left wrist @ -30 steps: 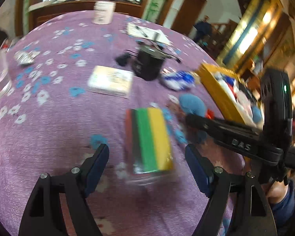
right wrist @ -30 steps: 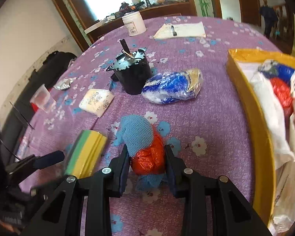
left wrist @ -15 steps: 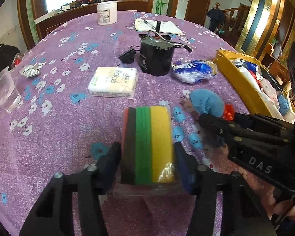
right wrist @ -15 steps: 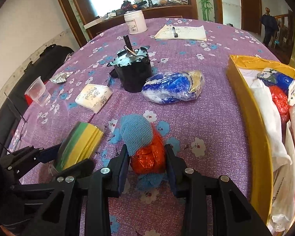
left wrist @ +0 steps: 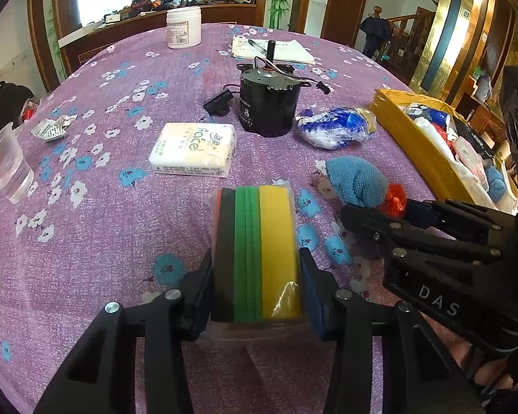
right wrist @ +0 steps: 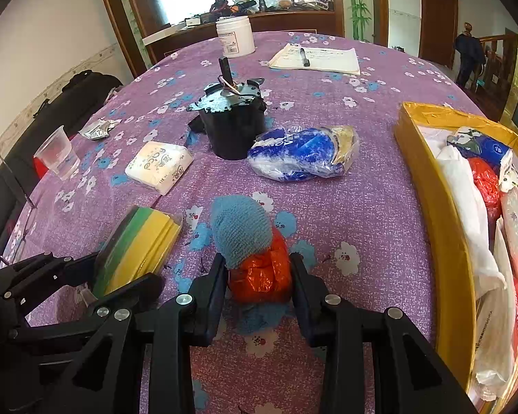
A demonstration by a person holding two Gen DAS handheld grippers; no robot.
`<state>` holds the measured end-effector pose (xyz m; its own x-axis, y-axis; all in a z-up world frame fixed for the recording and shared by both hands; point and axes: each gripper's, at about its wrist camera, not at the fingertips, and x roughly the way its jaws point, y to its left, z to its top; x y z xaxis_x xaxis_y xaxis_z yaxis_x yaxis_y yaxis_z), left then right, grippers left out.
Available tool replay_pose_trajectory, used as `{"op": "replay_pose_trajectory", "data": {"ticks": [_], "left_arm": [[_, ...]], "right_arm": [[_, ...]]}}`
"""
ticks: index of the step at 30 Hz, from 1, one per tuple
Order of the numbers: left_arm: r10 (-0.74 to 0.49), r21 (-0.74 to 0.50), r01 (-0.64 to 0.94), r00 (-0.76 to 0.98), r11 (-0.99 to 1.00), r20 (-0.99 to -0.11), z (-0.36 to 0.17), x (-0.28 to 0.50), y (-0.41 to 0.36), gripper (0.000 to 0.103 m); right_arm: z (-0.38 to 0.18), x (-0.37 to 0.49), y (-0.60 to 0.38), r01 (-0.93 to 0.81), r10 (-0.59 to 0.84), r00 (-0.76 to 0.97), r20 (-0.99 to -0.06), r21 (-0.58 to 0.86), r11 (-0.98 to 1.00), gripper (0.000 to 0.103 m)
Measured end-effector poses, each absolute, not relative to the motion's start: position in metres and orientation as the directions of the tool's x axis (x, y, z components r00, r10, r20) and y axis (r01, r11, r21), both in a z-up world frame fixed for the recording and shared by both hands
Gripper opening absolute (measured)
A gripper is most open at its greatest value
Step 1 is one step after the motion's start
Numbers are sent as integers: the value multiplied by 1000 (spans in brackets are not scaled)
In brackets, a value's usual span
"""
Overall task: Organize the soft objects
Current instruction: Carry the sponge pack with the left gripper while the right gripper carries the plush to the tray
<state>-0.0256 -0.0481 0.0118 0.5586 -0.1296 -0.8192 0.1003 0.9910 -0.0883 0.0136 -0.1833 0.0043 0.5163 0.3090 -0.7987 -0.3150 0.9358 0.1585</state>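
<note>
A round worktop [left wrist: 86, 241] covered by a purple cloth with white and blue flowers fills both views. Behind it runs a wooden sideboard under a bright window, with brown doors and a person standing in dark clothes far off to the right.

In the middle of the cloth stands a black cylindrical motor [left wrist: 267, 103] with wires on top. Just left of it lies a white pack of tissues [left wrist: 193, 150]; just right lies a blue and white plastic bag [right wrist: 304, 153]. Farther back are a white plastic jar [right wrist: 234, 36] and a sheet of paper with a pen [right wrist: 316, 58]. A clear plastic cup [left wrist: 5, 167] and a crumpled foil wrapper [left wrist: 51, 129] sit near the left edge. A yellow cardboard box [right wrist: 428, 179] at the right edge holds white, red and blue soft things.

The left gripper [left wrist: 257, 296] has a wrapped stack of black, green and yellow sponges [left wrist: 257, 252] between its fingers, which are closing on its two sides, pads against it. The right gripper [right wrist: 257, 281] is clamped on an orange plastic bundle [right wrist: 260, 276] resting on the cloth, with a blue knitted cloth [right wrist: 240, 229] draped over its far end. The two gripped things lie side by side, near the box.

Only the right wrist view shows the inside of the box clearly; the left wrist view shows the right gripper from the side.
</note>
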Motion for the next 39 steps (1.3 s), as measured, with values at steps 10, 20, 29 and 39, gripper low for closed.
{"op": "replay_pose_trajectory", "data": {"ticks": [10,20,29,39], "left_arm": [[-132,-85,110,555,990,-821,11,-25,-48,44],[-128,-72,120,561,990,-818,11,-25,-50,42],[-119,-51,133,573,990,-811,12,-28,-53,38],[-161,-119,109,614,987,-772,21,-32,-41,38]], "right_arm": [[4,13,-181,-313,289,521,-803,136,940,38],[5,13,-180,-313,289,522,-803,135,940,37],[7,12,-189,-281,288,543,-789,153,948,35],[14,7,-196,-259,283,577,-766,157,953,35]]}}
